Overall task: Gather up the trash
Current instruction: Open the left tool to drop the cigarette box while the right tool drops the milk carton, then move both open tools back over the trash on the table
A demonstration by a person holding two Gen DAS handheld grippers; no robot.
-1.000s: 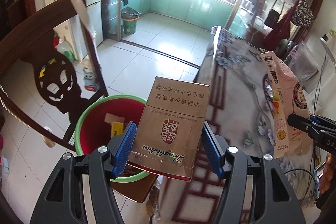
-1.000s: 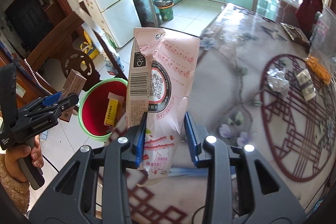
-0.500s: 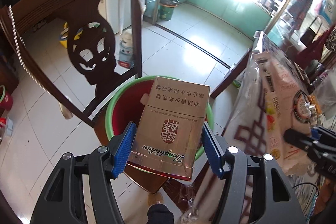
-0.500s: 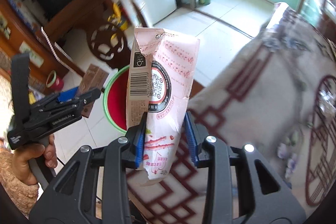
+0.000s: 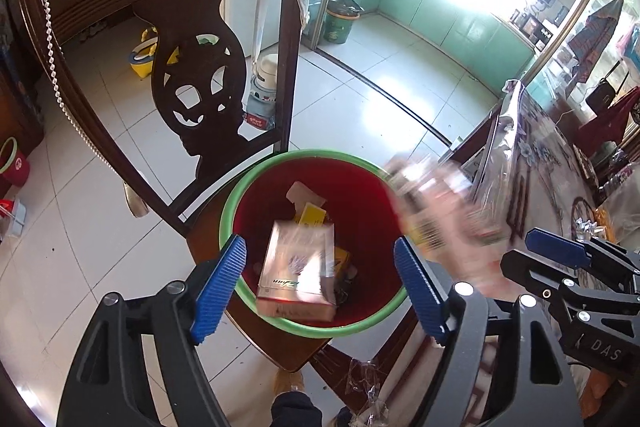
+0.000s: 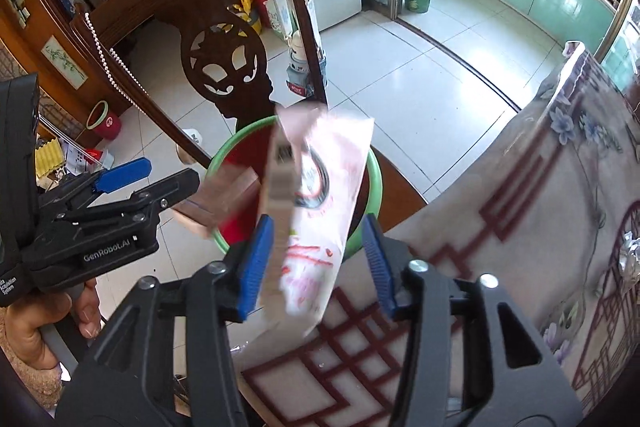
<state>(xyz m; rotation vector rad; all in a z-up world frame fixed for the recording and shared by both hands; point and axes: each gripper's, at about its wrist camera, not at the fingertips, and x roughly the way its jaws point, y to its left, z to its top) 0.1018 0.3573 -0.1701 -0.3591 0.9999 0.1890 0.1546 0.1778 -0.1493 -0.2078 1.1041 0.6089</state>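
Just opening, ribbed blue jaws apart on left gripper [image 5: 320, 287] and right gripper [image 6: 316, 263]; glossy cardboard box [image 5: 296, 273] dropping inside round red bin [image 5: 308, 325], crinkly pink wrapper [image 6: 320, 199] slipping free above it.

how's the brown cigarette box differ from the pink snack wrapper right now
The brown cigarette box is a stiff carton, already down inside the red bin with the green rim. The pink snack wrapper is soft, taller and narrower, blurred between the right gripper's opening jaws. Both have just been let go above that bin.
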